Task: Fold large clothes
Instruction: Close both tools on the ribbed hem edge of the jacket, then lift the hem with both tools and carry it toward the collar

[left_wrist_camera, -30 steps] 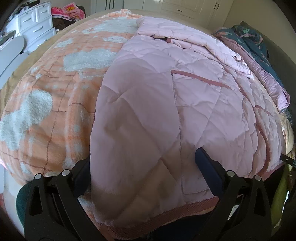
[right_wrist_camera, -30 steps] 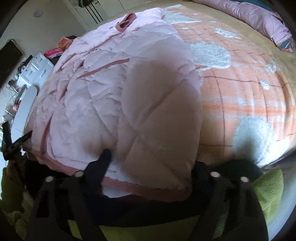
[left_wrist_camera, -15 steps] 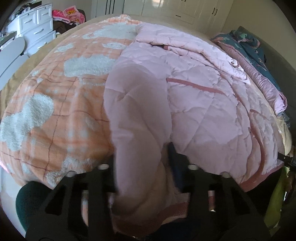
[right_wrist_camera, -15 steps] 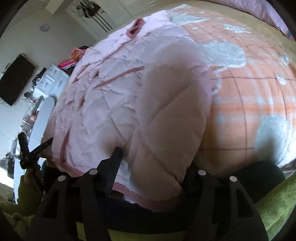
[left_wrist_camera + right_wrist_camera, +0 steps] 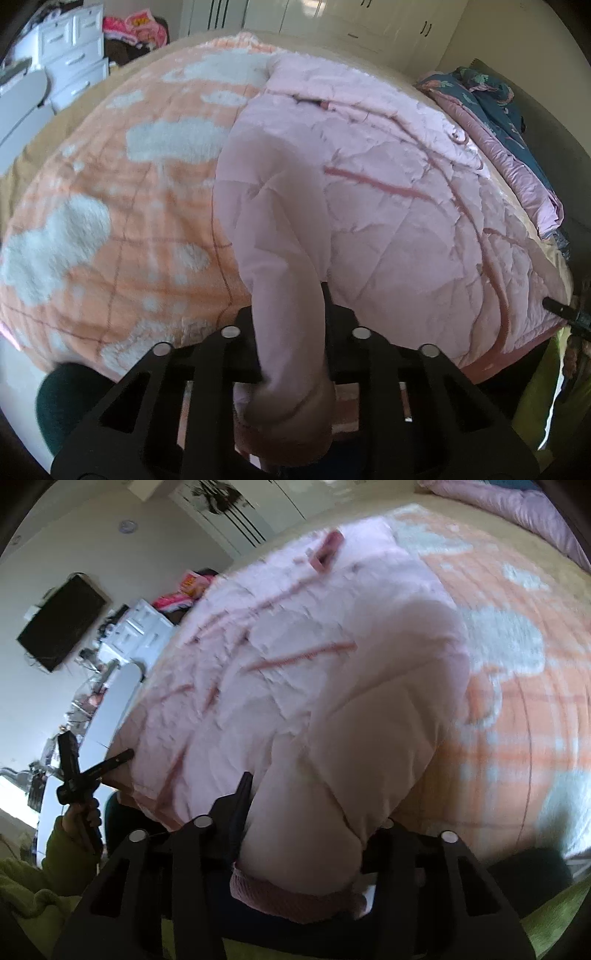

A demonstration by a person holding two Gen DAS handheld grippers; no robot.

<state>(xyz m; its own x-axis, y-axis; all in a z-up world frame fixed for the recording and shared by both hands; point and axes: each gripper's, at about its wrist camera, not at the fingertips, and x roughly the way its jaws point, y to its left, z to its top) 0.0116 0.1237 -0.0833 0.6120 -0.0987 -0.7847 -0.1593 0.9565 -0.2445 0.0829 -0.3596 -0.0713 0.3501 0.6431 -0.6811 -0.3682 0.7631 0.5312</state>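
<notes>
Pink quilted jacket (image 5: pixel 388 206) is lying spread on the orange-and-white blanket (image 5: pixel 110 229) covering the bed. In the left wrist view, I am seeing the left gripper (image 5: pixel 290 325) clenching a bunched sleeve-like fold of that jacket between its fingers. In the right wrist view, I am seeing the right gripper (image 5: pixel 314 812) grasping the jacket's ribbed hem (image 5: pixel 288 893), fingers pinching a thick fold near the bed edge. Motion blur is softening this view.
</notes>
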